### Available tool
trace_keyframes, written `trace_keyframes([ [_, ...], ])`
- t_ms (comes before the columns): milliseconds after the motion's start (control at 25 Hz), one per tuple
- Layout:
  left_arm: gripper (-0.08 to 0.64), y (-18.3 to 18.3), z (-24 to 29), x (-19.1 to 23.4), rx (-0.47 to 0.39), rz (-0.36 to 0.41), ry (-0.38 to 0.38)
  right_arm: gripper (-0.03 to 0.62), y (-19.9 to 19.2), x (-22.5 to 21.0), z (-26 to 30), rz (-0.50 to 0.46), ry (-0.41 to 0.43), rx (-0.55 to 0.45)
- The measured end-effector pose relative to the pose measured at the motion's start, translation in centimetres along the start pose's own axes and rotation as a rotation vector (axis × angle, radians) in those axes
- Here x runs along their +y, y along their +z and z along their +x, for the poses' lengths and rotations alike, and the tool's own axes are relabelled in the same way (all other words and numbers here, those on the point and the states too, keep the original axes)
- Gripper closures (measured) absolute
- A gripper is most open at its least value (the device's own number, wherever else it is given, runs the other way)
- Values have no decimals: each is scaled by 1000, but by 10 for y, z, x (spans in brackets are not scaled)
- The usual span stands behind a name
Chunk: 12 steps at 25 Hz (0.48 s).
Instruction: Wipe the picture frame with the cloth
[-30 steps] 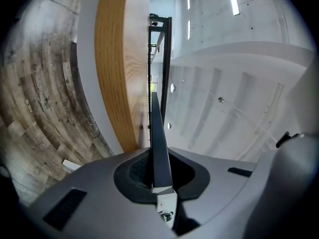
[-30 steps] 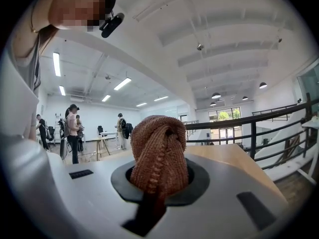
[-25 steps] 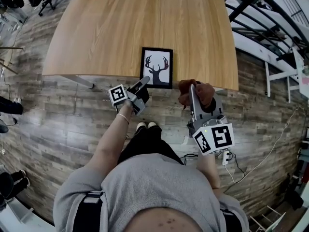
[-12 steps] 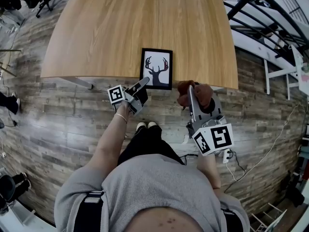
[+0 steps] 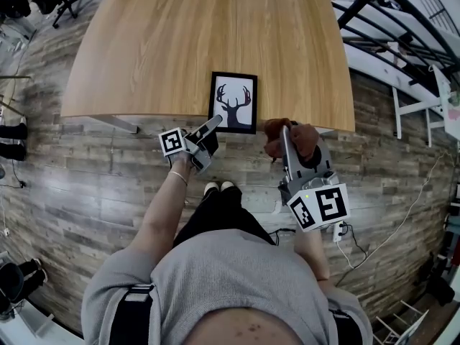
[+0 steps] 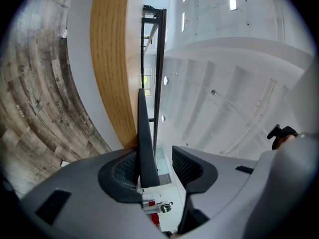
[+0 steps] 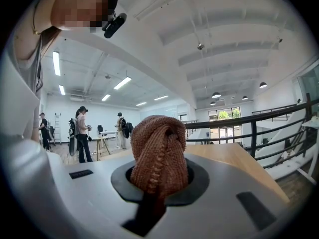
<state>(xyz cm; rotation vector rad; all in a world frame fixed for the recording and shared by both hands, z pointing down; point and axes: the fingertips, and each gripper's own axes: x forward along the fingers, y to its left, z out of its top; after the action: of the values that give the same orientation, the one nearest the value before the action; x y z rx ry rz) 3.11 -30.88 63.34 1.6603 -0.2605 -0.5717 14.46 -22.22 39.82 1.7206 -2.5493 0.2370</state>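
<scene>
Well, the picture frame point(image 5: 233, 101) lay flat at the near edge of the table point(image 5: 165, 42), stag print up, and its near left corner poked in between the fingers of the left gripper point(image 5: 214, 125). Those jaws had just been opening. In the left gripper view the frame showed edge-on as a thin dark blade resting against one pad point(image 6: 123, 172), while the other pad stood clear of it. So the fingers were spread, with no pinch on the frame.

Just off to the side of the frame's other near corner, the right gripper point(image 5: 287, 134) had its fingers clamped on the brown knitted cloth point(image 7: 159, 151), which bulged out past the fingertips in a fat wad. The cloth hung at the table's brink, close to the frame but not on it.

How far along was it? The grip on the frame was released, the cloth was in hand, and the print looked clean from above. But nothing showed whether a wipe had happened, so by my reading the wiping itself was still to be seen.

As for room, there was plenty. Ahead of both sets of fingertips the tabletop ran broad and bare. The tight spot was behind them, where the frame sat right at the edge over the plank floor point(image 5: 93, 171), and a drag back toward the person could tip it off. The railing point(image 5: 381, 20) sat well out beyond the right fingers.
</scene>
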Motion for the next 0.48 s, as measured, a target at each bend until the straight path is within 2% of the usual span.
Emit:
trace_keyframes([
  [480, 394, 2, -16, 9, -8, -14, 51, 546, 1, 14, 9, -21, 20, 11],
])
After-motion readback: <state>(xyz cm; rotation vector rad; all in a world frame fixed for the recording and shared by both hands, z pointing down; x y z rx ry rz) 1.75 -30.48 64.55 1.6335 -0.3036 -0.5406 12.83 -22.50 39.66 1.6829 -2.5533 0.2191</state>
